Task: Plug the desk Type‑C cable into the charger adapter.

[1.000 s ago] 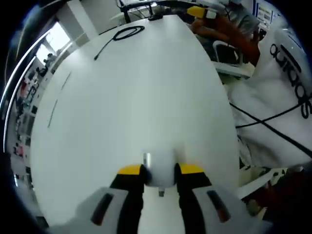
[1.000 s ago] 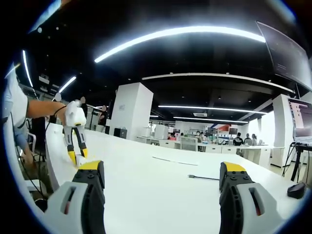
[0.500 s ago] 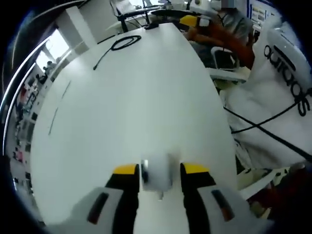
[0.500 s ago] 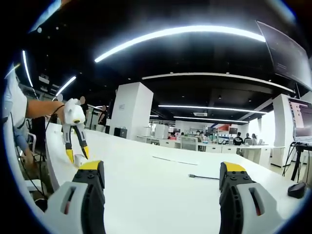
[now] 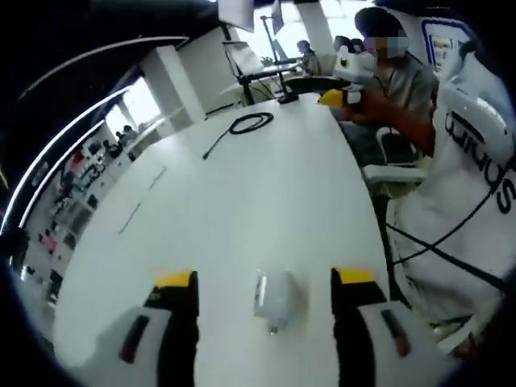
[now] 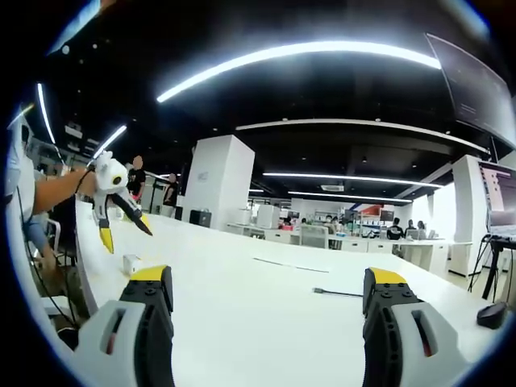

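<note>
White charger adapter [image 5: 276, 295] lying free on the desk [image 5: 242, 201], between spread fingers.

Left gripper [image 5: 267, 284] released, yellow-tipped fingers [image 5: 177, 280] parted wide on either side of the adapter, touching neither side. Seen from the right gripper view, raised clear above the adapter [image 6: 131, 263]. Black Type-C cable [image 5: 242, 126] coiled far ahead of the left fingers, well apart. Right gripper [image 6: 268, 281] released too, grasping nothing, cable end [image 6: 337, 293] lying between and beyond its fingers.
</note>
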The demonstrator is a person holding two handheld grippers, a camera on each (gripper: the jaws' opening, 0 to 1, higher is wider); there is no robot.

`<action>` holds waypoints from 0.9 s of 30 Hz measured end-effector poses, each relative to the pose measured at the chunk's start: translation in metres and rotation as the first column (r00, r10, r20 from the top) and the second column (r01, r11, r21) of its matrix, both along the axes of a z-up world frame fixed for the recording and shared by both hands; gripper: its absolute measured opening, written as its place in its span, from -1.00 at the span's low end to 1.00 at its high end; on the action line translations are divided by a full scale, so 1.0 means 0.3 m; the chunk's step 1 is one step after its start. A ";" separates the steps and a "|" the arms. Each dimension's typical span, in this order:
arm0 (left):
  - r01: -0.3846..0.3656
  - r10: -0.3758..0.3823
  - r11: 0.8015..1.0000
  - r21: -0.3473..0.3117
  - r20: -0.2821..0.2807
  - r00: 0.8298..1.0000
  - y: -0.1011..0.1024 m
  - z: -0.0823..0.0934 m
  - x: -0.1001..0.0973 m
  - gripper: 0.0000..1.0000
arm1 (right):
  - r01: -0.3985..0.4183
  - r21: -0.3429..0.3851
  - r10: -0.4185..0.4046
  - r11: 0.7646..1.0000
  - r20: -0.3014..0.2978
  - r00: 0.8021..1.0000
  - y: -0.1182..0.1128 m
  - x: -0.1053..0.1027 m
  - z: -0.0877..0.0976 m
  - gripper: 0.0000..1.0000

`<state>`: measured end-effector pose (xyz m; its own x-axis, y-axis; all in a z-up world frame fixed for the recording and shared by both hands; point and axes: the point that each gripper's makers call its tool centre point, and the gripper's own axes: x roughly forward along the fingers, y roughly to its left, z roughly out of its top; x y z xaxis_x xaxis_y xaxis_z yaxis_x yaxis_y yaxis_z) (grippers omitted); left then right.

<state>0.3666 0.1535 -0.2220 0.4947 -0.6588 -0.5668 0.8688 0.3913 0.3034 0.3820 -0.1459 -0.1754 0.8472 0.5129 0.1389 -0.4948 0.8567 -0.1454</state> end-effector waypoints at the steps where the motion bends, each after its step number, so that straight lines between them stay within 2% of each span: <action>1: 0.000 0.001 1.000 -0.023 0.013 1.000 0.000 0.005 -0.008 0.51 | 0.000 -0.001 0.000 1.000 0.001 1.000 0.000 0.000 0.001 0.99; 3: -0.003 0.005 0.999 -0.055 0.028 1.000 0.005 0.005 -0.028 0.67 | -0.002 -0.005 0.002 1.000 -0.002 1.000 0.003 0.002 0.000 0.99; 5: -0.017 0.020 0.998 -0.067 0.037 0.999 0.017 0.000 -0.046 0.73 | -0.003 -0.007 0.003 1.000 0.000 1.000 0.004 0.001 0.003 0.99; 9: -0.069 0.086 0.981 -0.183 0.089 0.992 0.043 0.043 -0.066 0.81 | 0.002 -0.005 -0.002 1.000 0.001 1.000 0.001 -0.002 0.007 0.99; 11: -0.103 0.137 0.963 -0.247 0.123 0.983 0.067 0.077 -0.065 0.81 | 0.002 -0.008 -0.002 1.000 0.001 1.000 0.001 -0.003 0.006 0.99; 13: -0.131 0.202 0.929 -0.346 0.176 0.963 0.101 0.133 -0.062 0.83 | 0.003 -0.007 -0.003 1.000 -0.001 1.000 -0.001 -0.004 0.006 0.99; 14: -0.136 0.213 0.923 -0.360 0.182 0.960 0.107 0.141 -0.062 0.84 | 0.004 -0.007 -0.004 1.000 -0.001 1.000 -0.001 -0.004 0.007 0.99; 15: -0.165 0.269 0.889 -0.426 0.197 0.943 0.134 0.175 -0.060 0.84 | 0.005 -0.008 -0.005 1.000 -0.001 1.000 -0.004 -0.004 0.007 0.99; 16: -0.181 0.308 0.862 -0.473 0.205 0.929 0.155 0.200 -0.062 0.84 | 0.007 -0.009 -0.007 1.000 0.000 1.000 -0.005 -0.004 0.007 0.99; 17: -0.190 0.333 0.844 -0.502 0.211 0.919 0.169 0.215 -0.063 0.85 | 0.007 -0.008 -0.007 1.000 0.000 1.000 -0.007 -0.006 0.008 0.99; 18: -0.199 0.367 0.811 -0.550 0.215 0.905 0.189 0.238 -0.069 0.89 | 0.008 -0.007 -0.008 1.000 0.001 1.000 -0.007 -0.006 0.009 0.99; 20: -0.229 0.438 0.739 -0.634 0.193 0.878 0.232 0.266 -0.081 0.92 | 0.011 -0.006 -0.011 1.000 0.001 1.000 -0.011 -0.007 0.009 0.99; 21: -0.241 0.479 0.682 -0.690 0.173 0.861 0.259 0.284 -0.092 0.94 | 0.012 -0.008 -0.012 1.000 0.000 1.000 -0.013 -0.008 0.008 0.99; 22: -0.247 0.496 0.658 -0.711 0.162 0.853 0.271 0.289 -0.098 0.95 | 0.014 -0.007 -0.014 1.000 0.000 1.000 -0.017 -0.008 0.008 0.99; 23: -0.261 0.528 0.616 -0.743 0.145 0.836 0.292 0.298 -0.102 0.96 | 0.015 -0.006 -0.015 1.000 -0.001 1.000 -0.019 -0.008 0.008 0.99; 25: -0.279 0.561 0.571 -0.772 0.119 0.819 0.312 0.299 -0.111 0.98 | 0.016 -0.008 -0.016 1.000 -0.002 1.000 -0.020 -0.008 0.006 0.99; 26: -0.304 0.605 0.534 -0.789 0.105 0.789 0.335 0.295 -0.119 0.98 | 0.017 -0.009 -0.017 1.000 -0.002 1.000 -0.022 -0.007 0.005 0.99; 27: -0.319 0.636 0.522 -0.791 0.111 0.764 0.348 0.290 -0.123 0.99 | 0.017 -0.008 -0.017 1.000 -0.002 1.000 -0.023 -0.008 0.006 0.99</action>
